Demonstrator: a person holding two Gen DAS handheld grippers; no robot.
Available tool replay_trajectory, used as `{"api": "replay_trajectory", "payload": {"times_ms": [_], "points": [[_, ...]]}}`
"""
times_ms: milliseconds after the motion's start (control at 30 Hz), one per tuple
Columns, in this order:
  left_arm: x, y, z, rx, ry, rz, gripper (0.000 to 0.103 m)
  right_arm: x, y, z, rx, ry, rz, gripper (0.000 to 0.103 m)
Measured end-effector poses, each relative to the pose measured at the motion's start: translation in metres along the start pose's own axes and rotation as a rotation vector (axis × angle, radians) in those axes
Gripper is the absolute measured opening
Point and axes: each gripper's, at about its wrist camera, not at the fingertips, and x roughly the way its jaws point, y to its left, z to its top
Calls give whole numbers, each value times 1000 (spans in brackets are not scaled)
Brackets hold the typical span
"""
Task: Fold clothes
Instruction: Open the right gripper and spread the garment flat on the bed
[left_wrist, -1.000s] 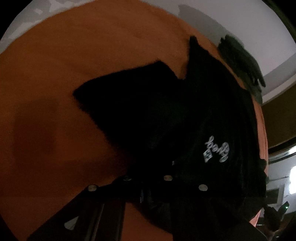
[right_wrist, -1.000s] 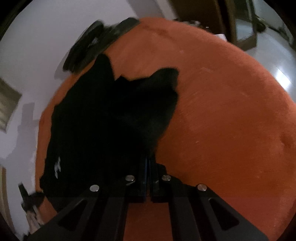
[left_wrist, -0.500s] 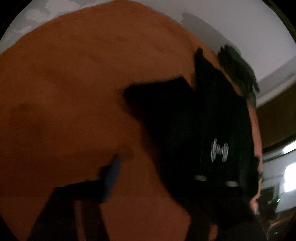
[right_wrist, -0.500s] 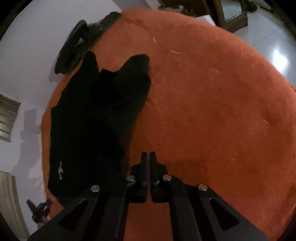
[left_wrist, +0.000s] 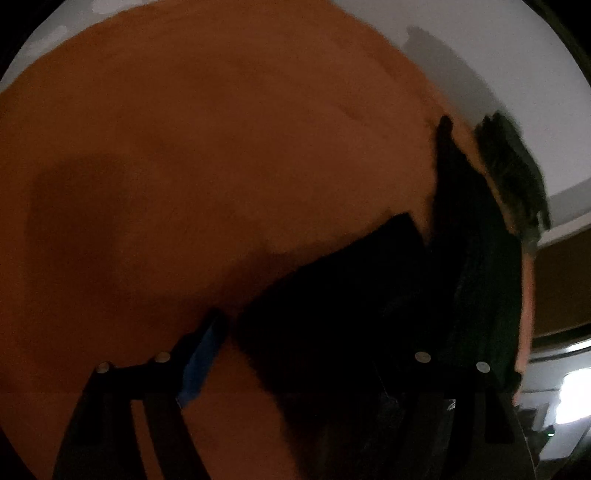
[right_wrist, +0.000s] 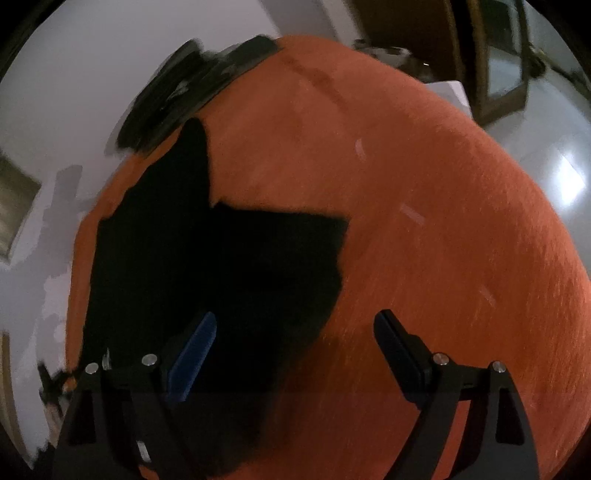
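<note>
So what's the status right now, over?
Both grippers, left gripper and right gripper, open, nothing held. Black fabric garment flat on orange rug. Nothing blocking.

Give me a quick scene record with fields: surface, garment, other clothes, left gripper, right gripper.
surface: orange rug on a pale floor
garment: black garment, lying flat on the rug's left part in the right wrist view
other clothes: dark pile at the rug's far edge, partly on the floor
left gripper: open, jaws have just been closing partway; garment edge lies below them, not pinched
right gripper: open wide, jaws have just been opening; nothing gripped, it hangs over the garment's near right edge
</note>
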Motion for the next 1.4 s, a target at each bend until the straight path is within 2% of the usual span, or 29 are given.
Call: {"api": "replay_trajectory", "payload": {"times_ms": [33, 67, 100, 133, 167, 200, 233, 300, 367, 400, 467, 567, 633, 700, 767, 833, 867, 900, 933, 1000, 1067, 1200, 1300, 1400], "points": [[3, -5, 3, 24, 6, 10, 33, 6, -2, 8, 9, 7, 4, 74], [6, -10, 7, 60, 11, 31, 7, 12, -3, 14, 9, 17, -1, 55], [6, -15, 10, 96, 4, 52, 8, 18, -4, 19, 3, 30, -4, 42], [2, -21, 13, 131, -28, 76, 7, 25, -4, 23, -4, 43, -7, 41], [-9, -27, 14, 154, -80, 78, 7, 31, -4, 27, -11, 56, -11, 34], [-22, -31, 14, 164, -127, 54, 7, 33, -3, 30, -20, 55, -23, 9], [-35, -36, 14, 175, -173, 31, 7, 34, -1, 32, -31, 50, -37, 2], [-63, -37, 12, 192, -267, -22, 7, 13, 0, 32, -18, -31, -58, 2], [-74, -31, 11, 210, -303, -19, 7, -15, -6, 29, 10, -115, -69, 2], [-69, -25, 13, 208, -284, -1, 5, -21, -11, 28, 33, -123, -80, 2], [-51, -9, 19, 180, -229, 41, 5, -12, -22, 26, 70, -73, -99, 2], [-15, 13, 25, 130, -121, 48, 6, 14, -30, 20, 47, -1, -118, 2], [1, 18, 25, 128, -76, 55, 9, 24, -41, 17, 72, 28, -80, 4], [7, 22, 25, 121, -52, 60, 21, 29, -47, 16, 128, 57, -44, 10], [-23, 24, 20, 117, -115, 67, 23, 23, -49, 11, 159, 70, -26, 19], [-61, 22, 14, 121, -199, 65, 31, 5, -37, 5, 90, 43, -53, 21], [-80, 20, 10, 129, -225, 52, 40, -7, -29, -1, 37, 25, -67, 21], [-96, 18, 3, 140, -231, 33, 49, -21, -19, -9, -13, 12, -65, 24], [-112, 16, -7, 153, -231, 11, 52, -36, -9, -18, -61, 0, -59, 28], [-131, 9, -31, 198, -192, -27, 56, -53, 13, -42, -126, -2, -23, 55], [-139, -2, -61, 253, -132, -46, 57, -64, 36, -69, -185, 7, 26, 57], [-155, -14, -142, 368, 8, -124, 68, -76, 77, -125, -264, 52, 126, 58], [-150, -37, -193, 464, 20, -134, 70, -83, 106, -160, -321, 49, 178, 60], [-150, -60, -220, 519, -14, -114, 71, -85, 129, -172, -375, -15, 168, 61]]}}
